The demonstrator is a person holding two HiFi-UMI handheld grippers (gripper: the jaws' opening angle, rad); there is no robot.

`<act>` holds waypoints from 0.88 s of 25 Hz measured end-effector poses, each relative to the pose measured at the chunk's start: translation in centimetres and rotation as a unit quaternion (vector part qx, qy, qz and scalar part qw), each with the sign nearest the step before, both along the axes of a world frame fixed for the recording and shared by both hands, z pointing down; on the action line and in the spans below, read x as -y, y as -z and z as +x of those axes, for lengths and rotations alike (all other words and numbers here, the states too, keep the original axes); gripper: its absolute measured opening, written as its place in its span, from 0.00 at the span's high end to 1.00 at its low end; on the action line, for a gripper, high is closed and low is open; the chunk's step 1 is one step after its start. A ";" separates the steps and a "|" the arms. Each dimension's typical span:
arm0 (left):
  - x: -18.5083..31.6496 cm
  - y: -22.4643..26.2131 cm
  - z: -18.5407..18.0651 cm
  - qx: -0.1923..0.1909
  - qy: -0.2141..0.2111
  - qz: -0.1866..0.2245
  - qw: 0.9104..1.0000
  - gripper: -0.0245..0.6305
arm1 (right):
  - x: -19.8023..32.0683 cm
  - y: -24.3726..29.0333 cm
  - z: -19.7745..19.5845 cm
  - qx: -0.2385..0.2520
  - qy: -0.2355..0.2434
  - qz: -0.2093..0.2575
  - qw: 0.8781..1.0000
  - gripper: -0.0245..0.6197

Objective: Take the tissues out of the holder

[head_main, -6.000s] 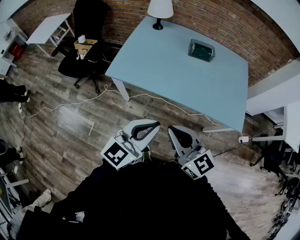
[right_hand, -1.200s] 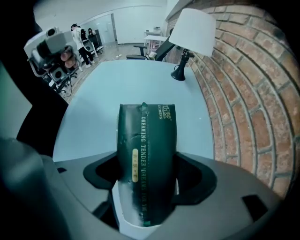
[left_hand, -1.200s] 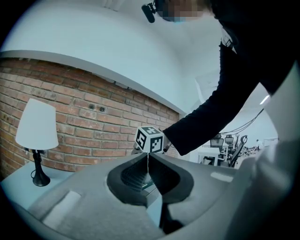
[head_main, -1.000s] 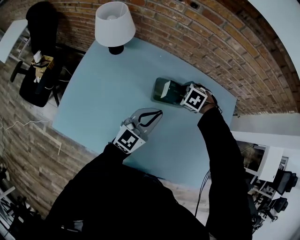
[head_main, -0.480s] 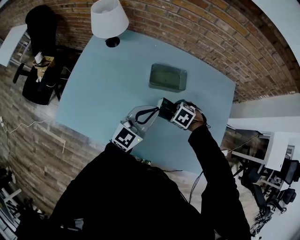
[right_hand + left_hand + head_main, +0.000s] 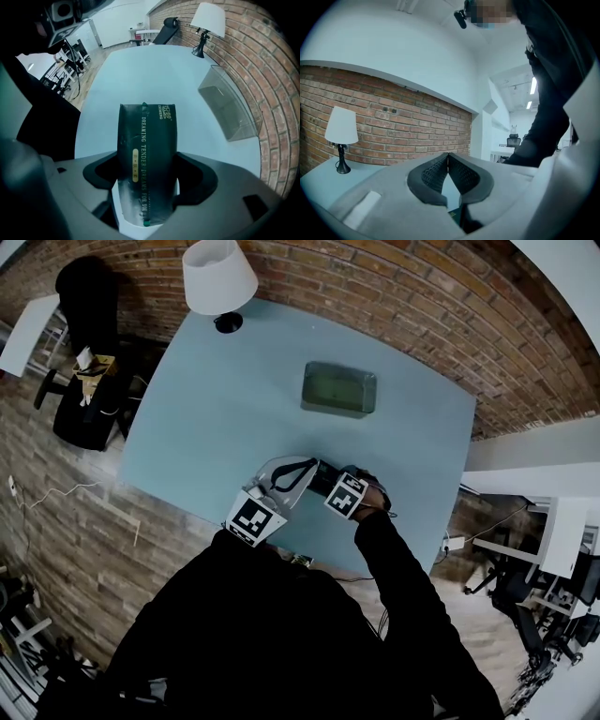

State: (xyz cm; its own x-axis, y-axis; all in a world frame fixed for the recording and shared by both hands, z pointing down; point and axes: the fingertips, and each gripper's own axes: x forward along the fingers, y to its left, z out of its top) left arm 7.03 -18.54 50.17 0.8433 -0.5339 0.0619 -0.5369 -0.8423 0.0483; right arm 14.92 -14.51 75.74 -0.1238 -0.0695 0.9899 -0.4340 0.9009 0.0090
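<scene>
Over table (image 6: 234, 409), right tool (image 6: 148, 177) clamps tissue pack (image 6: 147, 133).

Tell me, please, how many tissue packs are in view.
1. The dark green tissue pack is clamped in the right gripper, over the near part of the table. The clear holder farther back looks empty, though its far corners are hard to check.

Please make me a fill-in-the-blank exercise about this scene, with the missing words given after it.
The right hand-held gripper is shut on the tissue pack, whose wrapper is dark ____.
The left hand-held gripper holds ____.
The clear holder on the table stands ____, with no pack inside.
The lamp has a ____ shade.
Missing words: green, nothing, empty, white.
</scene>
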 end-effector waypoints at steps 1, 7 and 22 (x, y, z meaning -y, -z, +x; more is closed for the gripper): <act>-0.1 0.1 0.0 0.000 0.000 0.000 1.000 0.95 | -0.1 -0.3 0.0 -0.001 -0.003 0.003 1.000 0.41; -0.5 0.2 -0.1 0.000 0.001 -0.002 1.000 0.95 | 0.0 -0.4 -0.2 0.004 -0.003 0.014 1.000 0.39; -4.8 5.2 2.0 -0.007 -0.053 -0.019 0.998 0.95 | -2.4 28.9 -1.3 0.516 -0.167 0.259 0.799 0.56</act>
